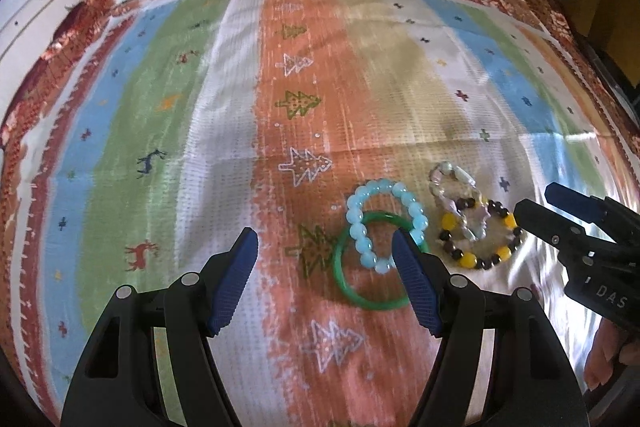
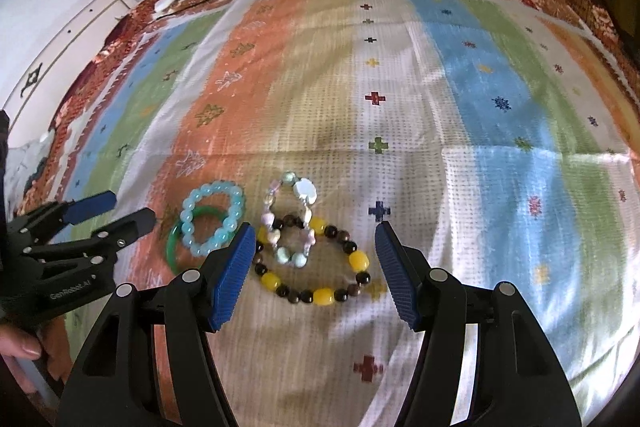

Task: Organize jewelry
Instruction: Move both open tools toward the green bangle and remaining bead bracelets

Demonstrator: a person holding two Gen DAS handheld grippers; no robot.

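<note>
Both grippers hang open and empty over the striped cloth (image 2: 440, 115): left gripper (image 1: 326, 247) above the pale blue bracelet (image 1: 384, 223) lying across the green bangle (image 1: 356, 291), right gripper (image 2: 316, 239) above the yellow-and-dark bracelet (image 2: 320, 291), overlapped by a pastel one (image 2: 298, 211).

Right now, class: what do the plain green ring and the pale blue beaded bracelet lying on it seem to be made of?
Plain green ring: smooth and glossy, one solid band, probably jade-like stone, glass or plastic. Pale blue beaded bracelet: round, translucent, shiny beads, likely glass or resin.
</note>
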